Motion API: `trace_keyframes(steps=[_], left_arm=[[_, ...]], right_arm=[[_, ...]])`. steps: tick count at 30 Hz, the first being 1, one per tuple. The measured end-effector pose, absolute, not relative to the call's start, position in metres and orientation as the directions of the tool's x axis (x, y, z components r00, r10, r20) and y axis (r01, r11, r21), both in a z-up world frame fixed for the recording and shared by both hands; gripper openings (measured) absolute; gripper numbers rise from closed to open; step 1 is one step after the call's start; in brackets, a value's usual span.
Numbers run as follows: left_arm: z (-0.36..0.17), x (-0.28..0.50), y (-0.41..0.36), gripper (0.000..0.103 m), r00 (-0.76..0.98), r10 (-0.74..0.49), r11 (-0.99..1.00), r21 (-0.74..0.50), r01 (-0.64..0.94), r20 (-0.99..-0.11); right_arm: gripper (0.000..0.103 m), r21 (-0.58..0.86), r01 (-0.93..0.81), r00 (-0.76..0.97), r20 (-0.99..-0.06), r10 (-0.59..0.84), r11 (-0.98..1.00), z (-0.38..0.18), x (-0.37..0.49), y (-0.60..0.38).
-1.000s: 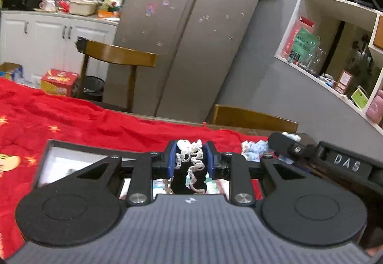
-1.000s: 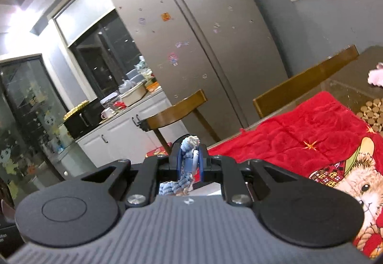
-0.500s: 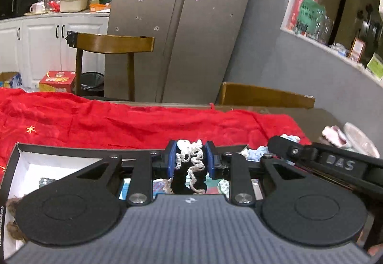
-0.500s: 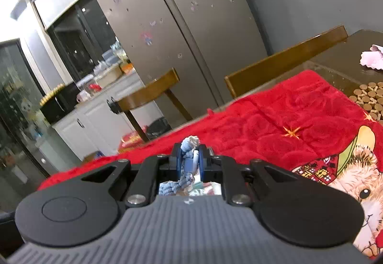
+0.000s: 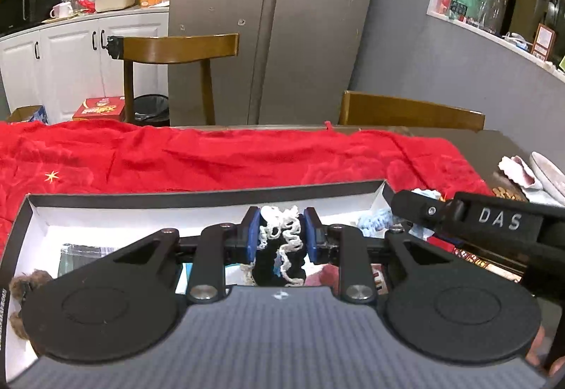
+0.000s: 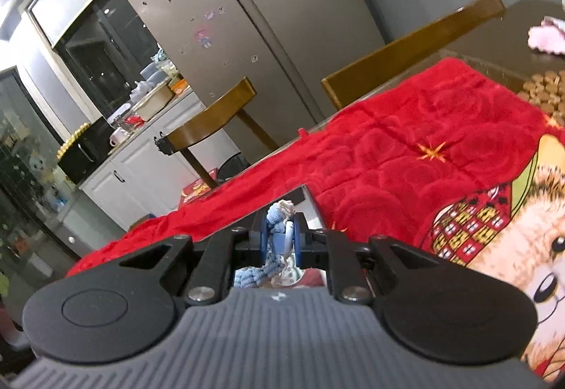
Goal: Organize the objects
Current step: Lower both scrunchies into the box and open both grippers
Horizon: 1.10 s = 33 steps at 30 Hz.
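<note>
Left wrist view takes in a table under a red blanket [image 5: 212,159], with a refrigerator [image 5: 275,25] and wooden chairs behind it. On the blanket, just under both tools, sits an open box [image 5: 197,194] with a dark rim and white inner walls, its long side running across the picture; some packets and a brown furry thing lie inside at its left end.

The left gripper [image 5: 281,233] hangs over the middle of the box, its blue pads pressed on a crocheted piece of black and cream yarn [image 5: 282,240] that dangles straight down into the opening. The right gripper [image 6: 280,240] comes in at the box's right end, jaws almost fully closed on a light blue knitted item [image 6: 277,233], whose tail droops below the fingers towards the contents.

Both held pieces already sit above the box interior, so the coming move looks like a short drop straight down and a release. The left hand seems better centred; the right is near the end wall [image 6: 310,202], where the blue piece could catch the rim.
</note>
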<state>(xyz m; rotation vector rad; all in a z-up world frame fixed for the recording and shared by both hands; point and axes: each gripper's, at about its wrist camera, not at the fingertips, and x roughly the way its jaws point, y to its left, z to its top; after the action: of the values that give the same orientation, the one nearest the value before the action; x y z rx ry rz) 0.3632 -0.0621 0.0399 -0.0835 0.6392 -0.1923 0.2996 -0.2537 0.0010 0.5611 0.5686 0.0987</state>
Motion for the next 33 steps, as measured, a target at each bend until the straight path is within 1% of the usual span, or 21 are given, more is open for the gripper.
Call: trace_keyframes(steps=[8,11,14,19,24,28,32,33], left_arm=[[0.034,0.361,-0.067,0.031,0.776,-0.182,0.983,-0.099,0.154,-0.604],[0.032,0.359,-0.072,0.031,0.78,-0.132,0.99,-0.049,0.13,-0.611],[0.03,0.36,-0.072,0.031,0.773,-0.117,0.992,-0.029,0.127,-0.624],[0.029,0.363,-0.07,0.031,0.761,-0.092,0.994,-0.017,0.106,-0.642],[0.03,0.364,-0.063,0.031,0.749,-0.111,0.993,-0.051,0.103,-0.653],[0.031,0.365,-0.06,0.031,0.741,-0.122,0.992,-0.07,0.101,-0.661],[0.033,0.364,-0.062,0.031,0.75,-0.108,0.994,-0.06,0.092,-0.652],[0.033,0.363,-0.064,0.031,0.752,-0.101,0.995,-0.05,0.09,-0.651]], right_arm=[[0.018,0.516,0.056,0.84,-0.487,0.239,0.855,0.001,0.301,-0.252],[0.018,0.493,0.051,0.842,-0.489,0.228,0.869,0.001,0.301,-0.251],[0.018,0.494,0.038,0.836,-0.492,0.243,0.869,0.002,0.302,-0.249],[0.019,0.467,0.042,0.828,-0.511,0.231,0.883,0.001,0.304,-0.246],[0.019,0.463,0.04,0.813,-0.53,0.241,0.885,-0.002,0.306,-0.244],[0.022,0.462,0.037,0.805,-0.54,0.248,0.886,-0.003,0.306,-0.242],[0.024,0.477,0.028,0.8,-0.537,0.266,0.878,-0.003,0.305,-0.241],[0.028,0.48,0.026,0.8,-0.536,0.271,0.877,-0.003,0.304,-0.241]])
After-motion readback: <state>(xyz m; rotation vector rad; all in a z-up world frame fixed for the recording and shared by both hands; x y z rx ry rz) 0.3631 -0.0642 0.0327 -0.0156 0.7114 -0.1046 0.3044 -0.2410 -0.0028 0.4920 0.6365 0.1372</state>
